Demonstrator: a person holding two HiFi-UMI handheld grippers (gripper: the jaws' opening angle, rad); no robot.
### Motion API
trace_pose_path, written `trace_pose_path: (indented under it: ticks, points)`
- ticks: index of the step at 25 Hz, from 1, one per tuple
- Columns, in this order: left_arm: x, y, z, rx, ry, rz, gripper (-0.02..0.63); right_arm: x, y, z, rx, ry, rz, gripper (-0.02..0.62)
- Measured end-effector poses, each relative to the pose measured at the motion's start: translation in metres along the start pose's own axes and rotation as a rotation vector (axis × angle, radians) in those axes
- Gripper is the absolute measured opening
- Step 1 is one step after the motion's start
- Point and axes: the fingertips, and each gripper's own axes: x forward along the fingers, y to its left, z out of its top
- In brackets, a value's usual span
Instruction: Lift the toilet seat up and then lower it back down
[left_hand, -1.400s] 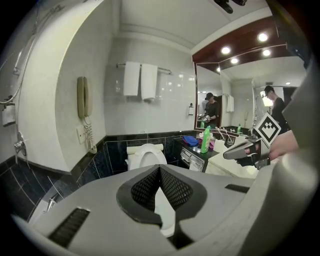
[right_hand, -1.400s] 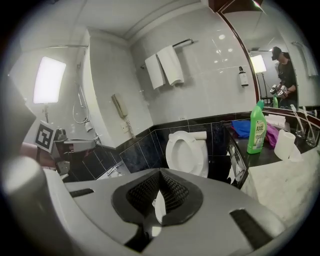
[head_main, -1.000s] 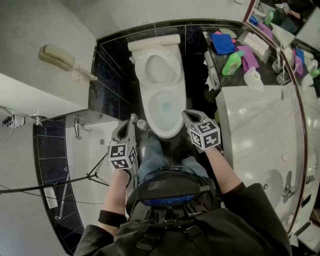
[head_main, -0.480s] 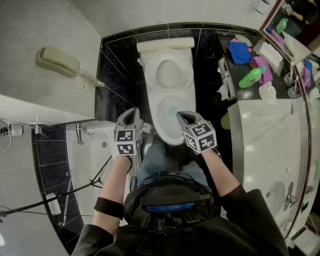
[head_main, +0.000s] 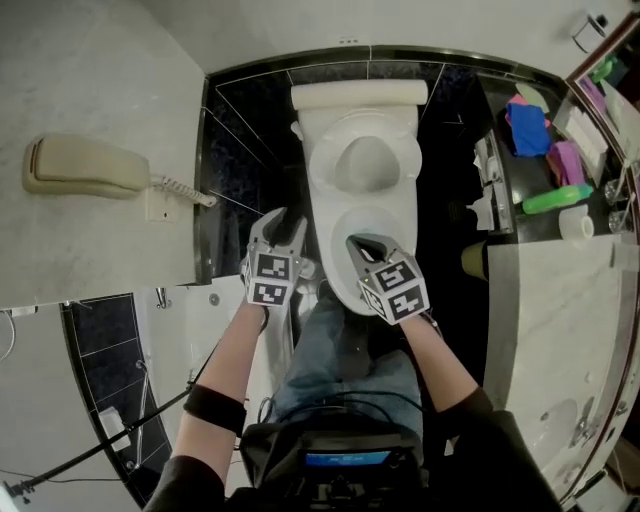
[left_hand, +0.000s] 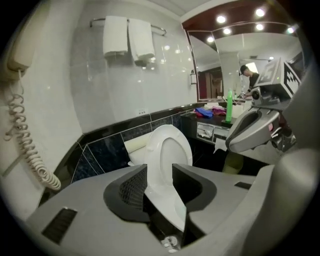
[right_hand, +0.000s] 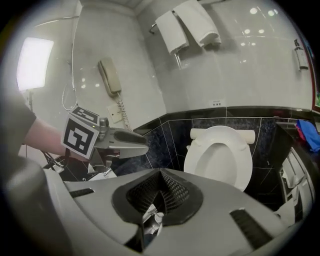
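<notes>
A person faces a white toilet (head_main: 360, 200) set against black tiles at the upper centre of the head view, holding a tool in each hand. The lid (head_main: 365, 165) stands upright against the cistern (head_main: 358, 95). The broad white ring on the bowl below it appears to be the toilet seat (head_main: 330, 240), lying down; the pictures do not settle this beyond doubt.

The left hand-held gripper (head_main: 284, 225) points at the bowl's left edge, its tips just beside the rim. Its own view shows the jaws (left_hand: 160, 175) standing apart, having just been opening. The white of the toilet shows through the gap, and the dark pads press on nothing.

The right hand-held gripper (head_main: 358, 245) hangs over the front half of the bowl, slightly right of centre. In its own view the ribbed pads (right_hand: 161, 182) meet at the tips with nothing caught between them, and the raised lid (right_hand: 220, 155) fills the frame beyond.

A beige wall phone (head_main: 80, 165) with a coiled cord hangs at the left of the head view. Two folded white towels (left_hand: 127, 40) sit on a rail high on the wall in the left gripper view. At the right edge of the head view a pale marble counter (head_main: 560, 300) runs beside a dark shelf holding a green bottle (head_main: 555, 200) and a blue cloth (head_main: 527, 128).
</notes>
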Motion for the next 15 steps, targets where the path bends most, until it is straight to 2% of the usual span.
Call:
trace_pose_path:
  ticks: [3,7,15]
  points:
    - [0.037,0.026,-0.024,0.037,0.050,0.028,0.213,0.036,-0.012,-0.003,-0.016,0.018,0.011,0.017]
    - [0.085,0.058,-0.044,0.090,0.105,0.054,0.215,0.078,-0.030,-0.012,-0.020,0.043,0.011,0.017]
    - [0.173,0.098,-0.053,0.176,0.119,0.060,0.243,0.148,-0.047,-0.015,-0.025,0.062,0.034,0.015]
